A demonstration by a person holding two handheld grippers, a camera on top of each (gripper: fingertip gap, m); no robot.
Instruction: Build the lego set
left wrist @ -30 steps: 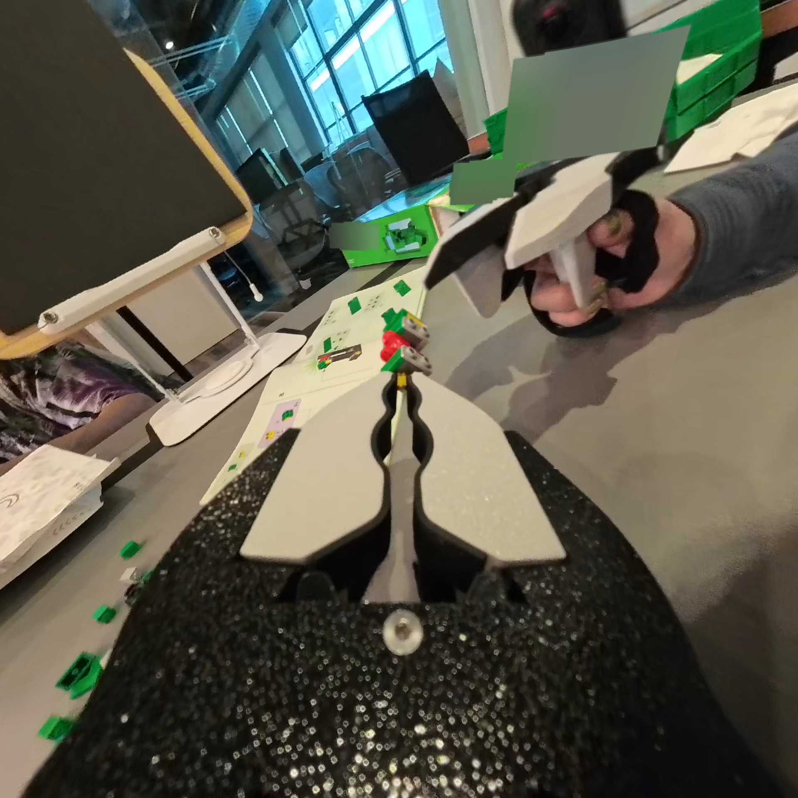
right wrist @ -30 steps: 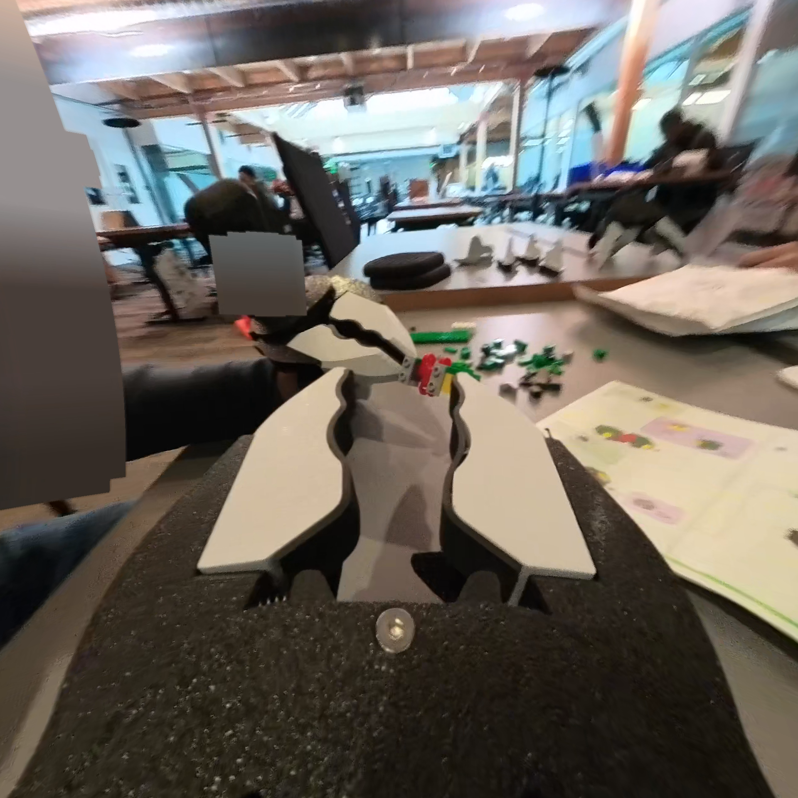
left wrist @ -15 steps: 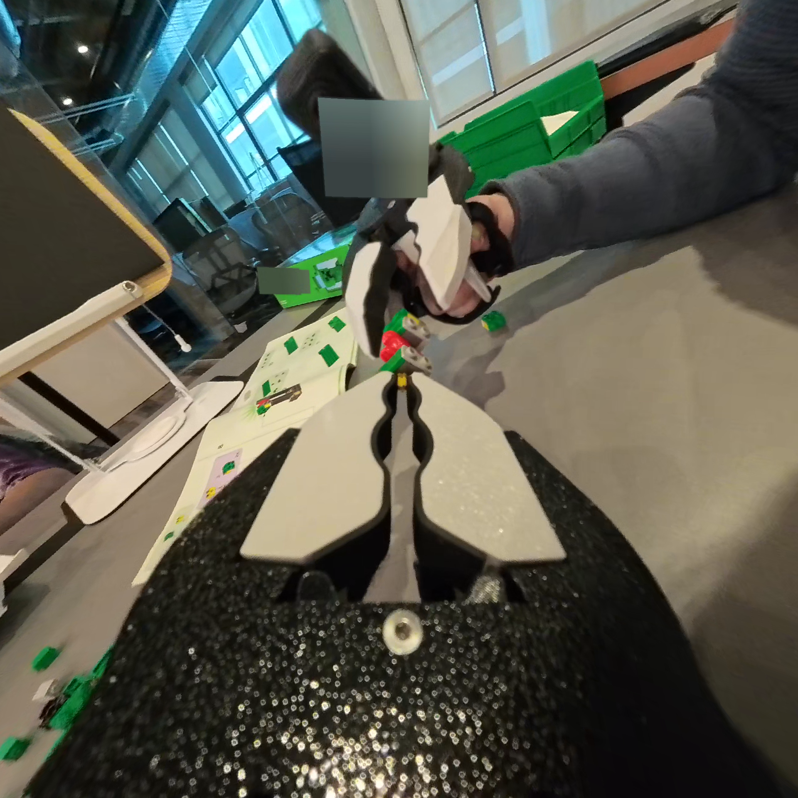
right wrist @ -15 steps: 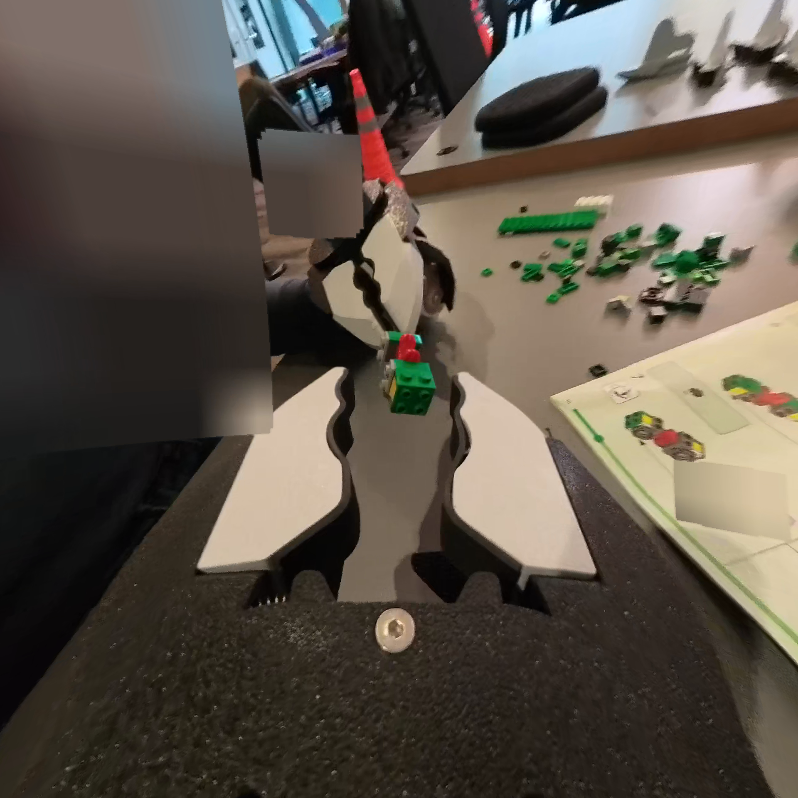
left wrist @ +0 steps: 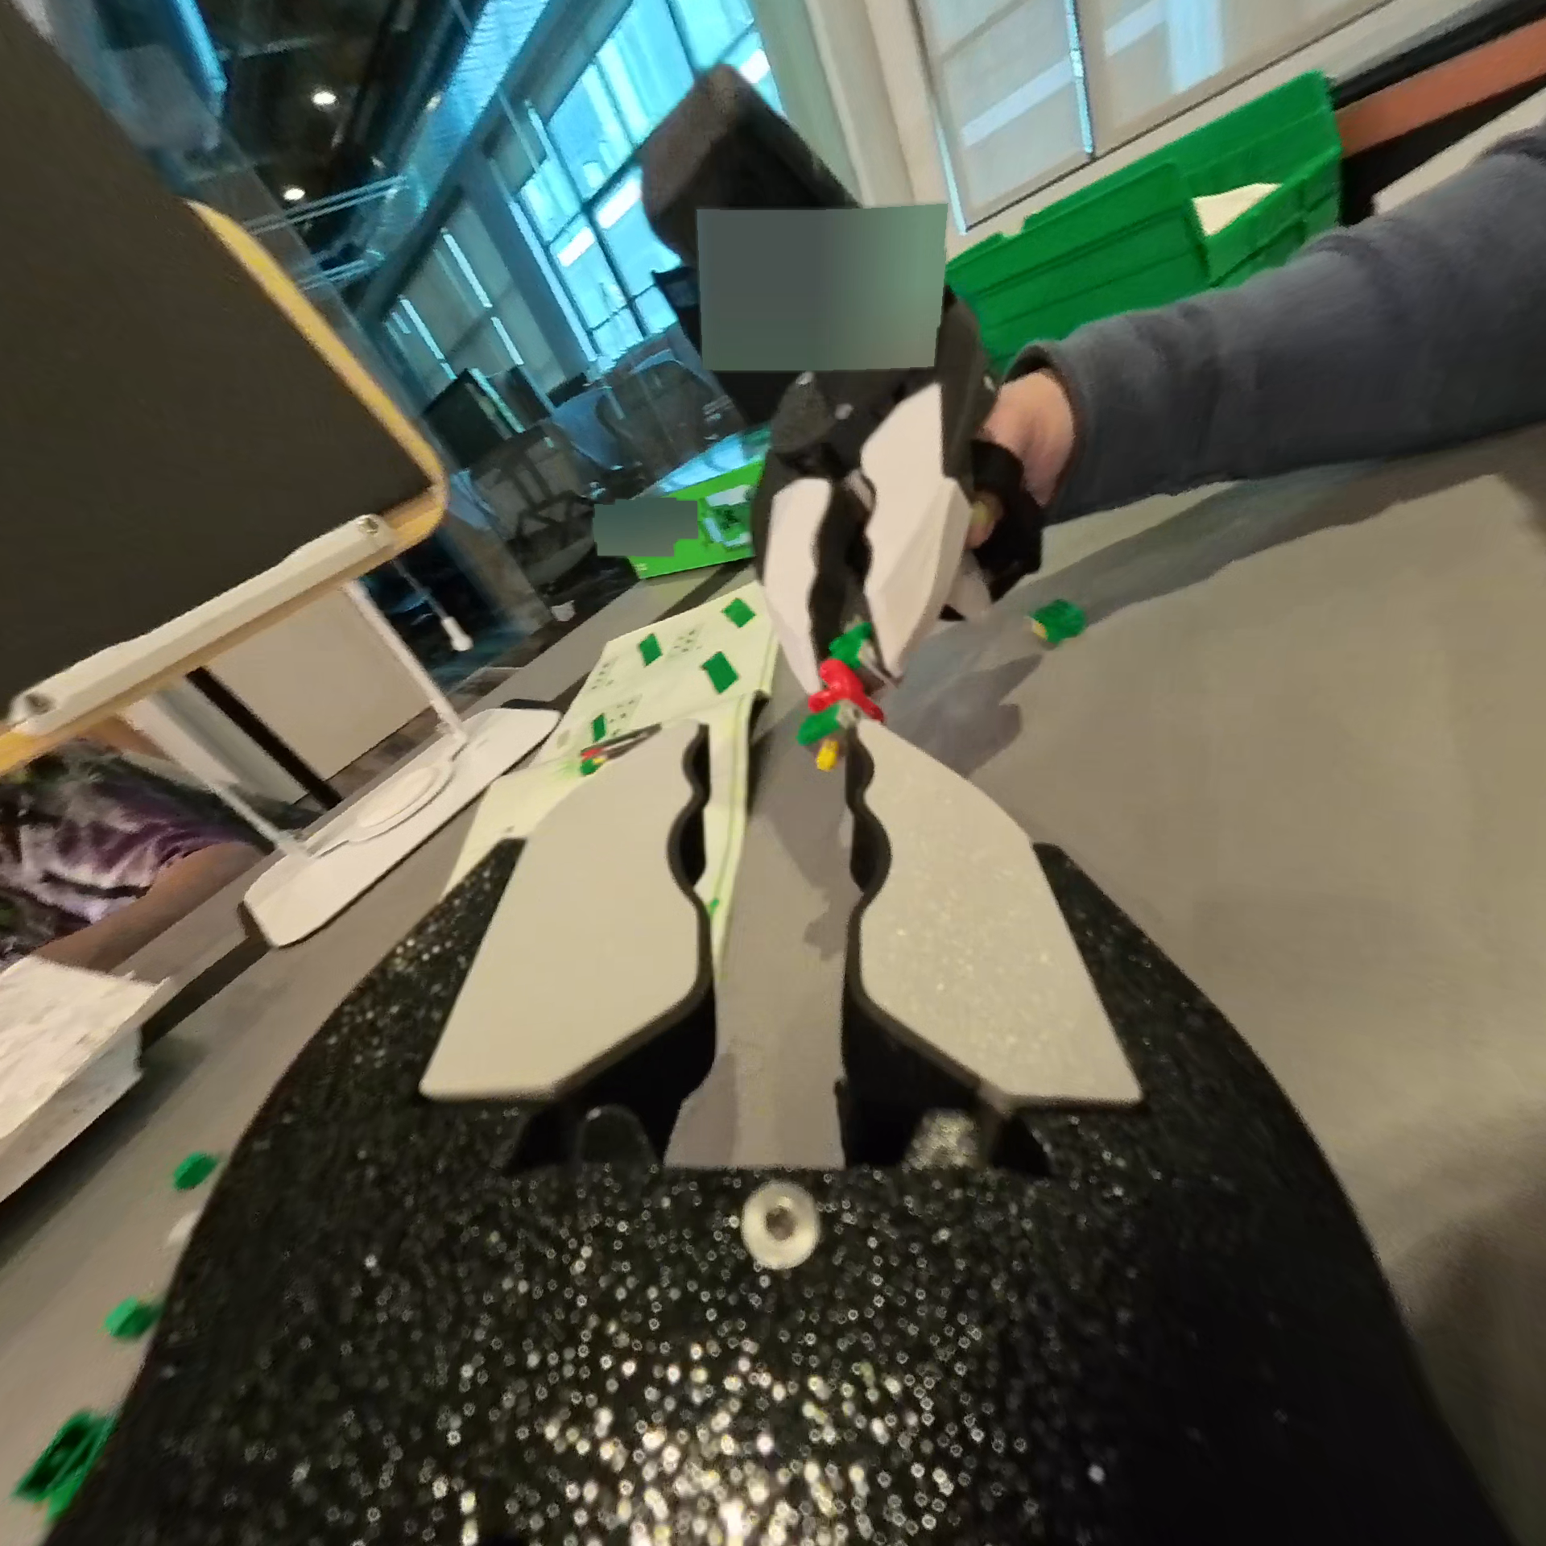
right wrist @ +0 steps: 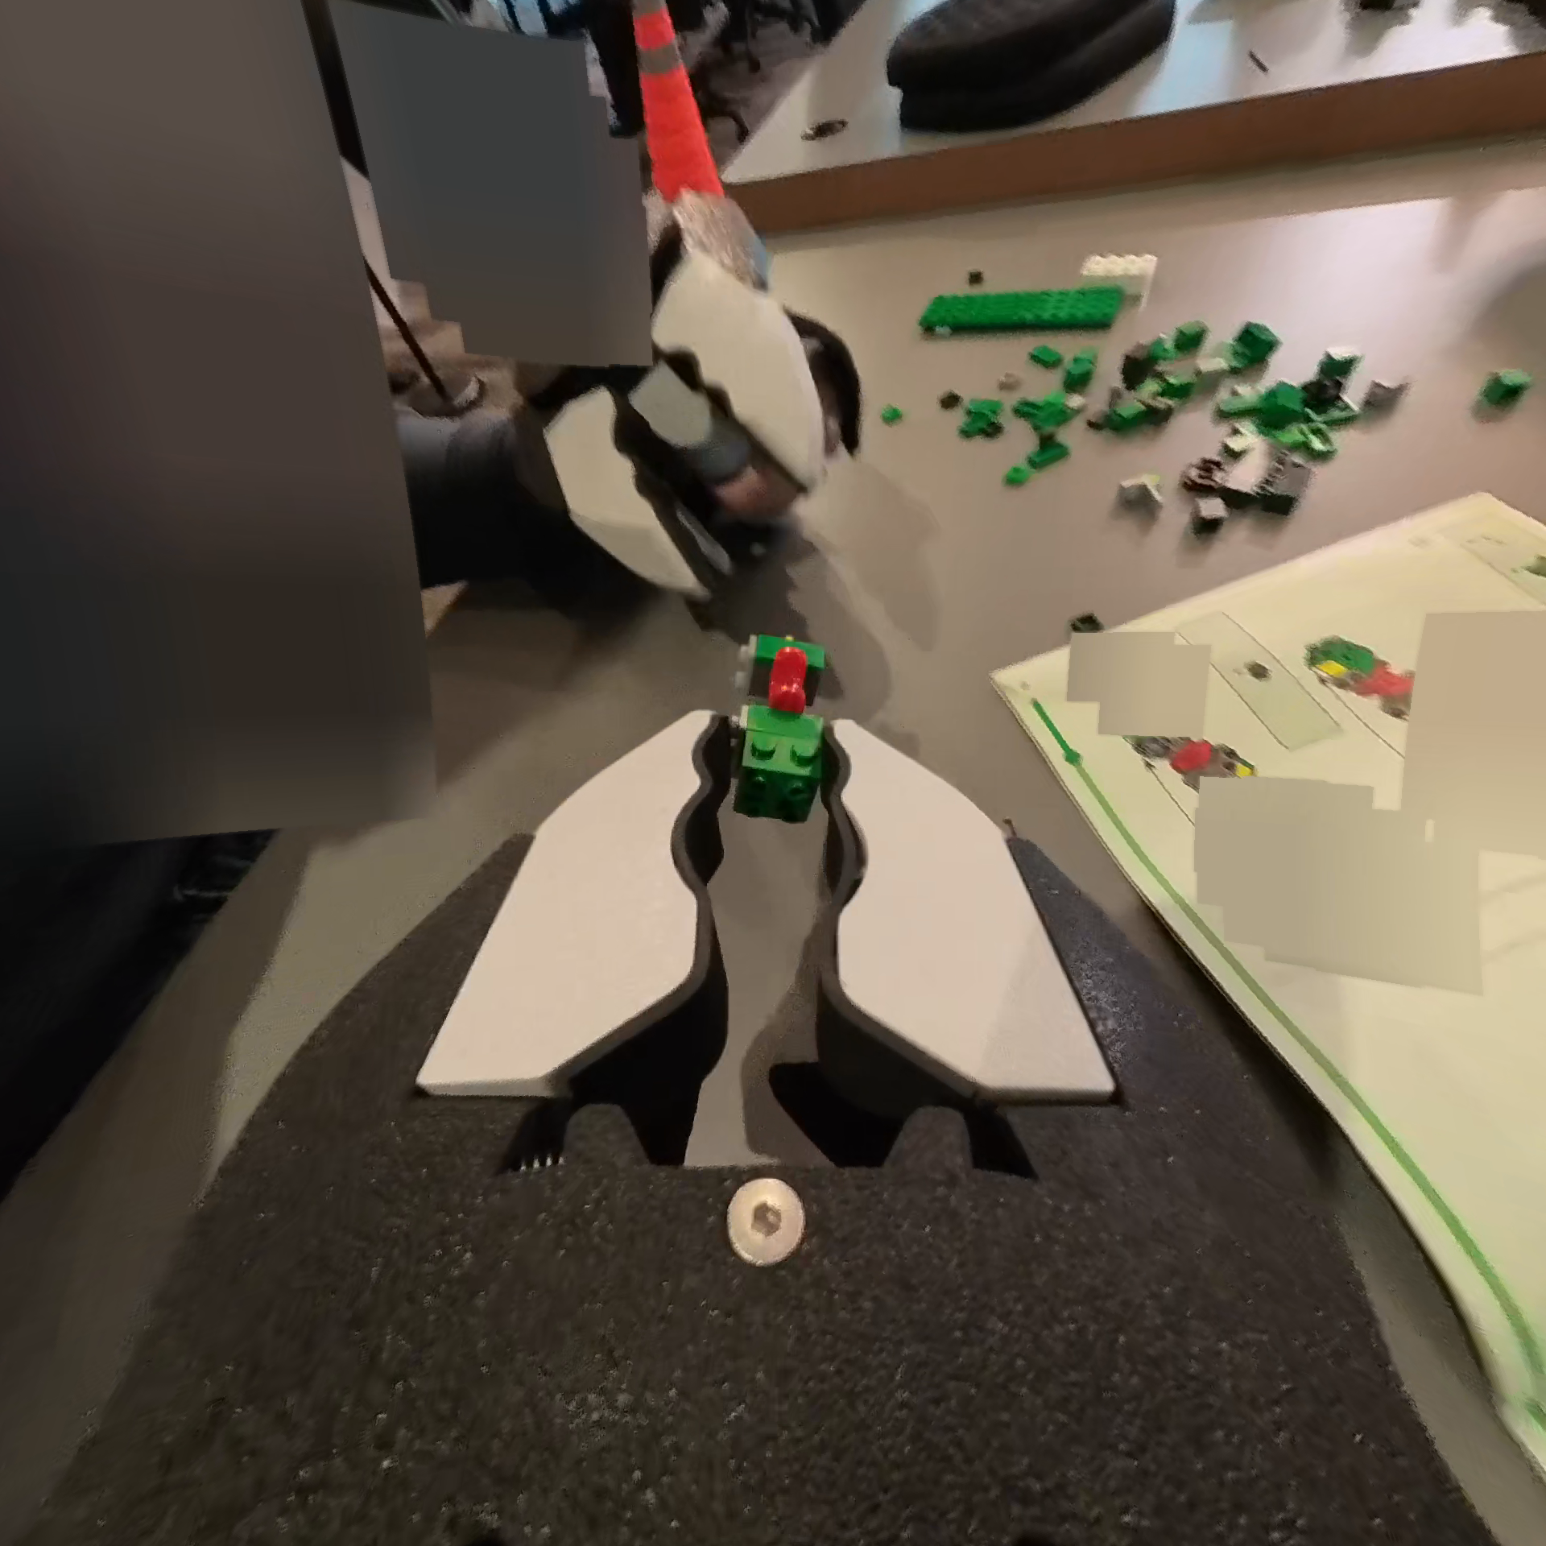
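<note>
A small lego assembly (right wrist: 778, 770) of green bricks with a red piece, a yellow stud and grey parts sits between the tips of my right gripper (right wrist: 774, 728), which is shut on its green brick. In the left wrist view the right gripper (left wrist: 849, 661) comes down from above and holds the assembly (left wrist: 836, 694) just past my left fingertips. My left gripper (left wrist: 778, 736) is open and empty, with its jaws well apart. It also shows in the right wrist view (right wrist: 749, 535), behind the assembly and apart from it.
The open instruction booklet (right wrist: 1255, 878) lies right of the right gripper. A pile of loose green and black pieces (right wrist: 1213, 401) and a long green plate (right wrist: 1021, 308) lie beyond it. A single green brick (left wrist: 1058, 623), a screen on a white stand (left wrist: 401, 803) and green bins (left wrist: 1171, 234) surround the grey table. The left gripper's tips are roughly 5 cm from the right gripper's.
My left gripper has opened and let go of the assembly. My right gripper has swung over it and shut on its green brick.
</note>
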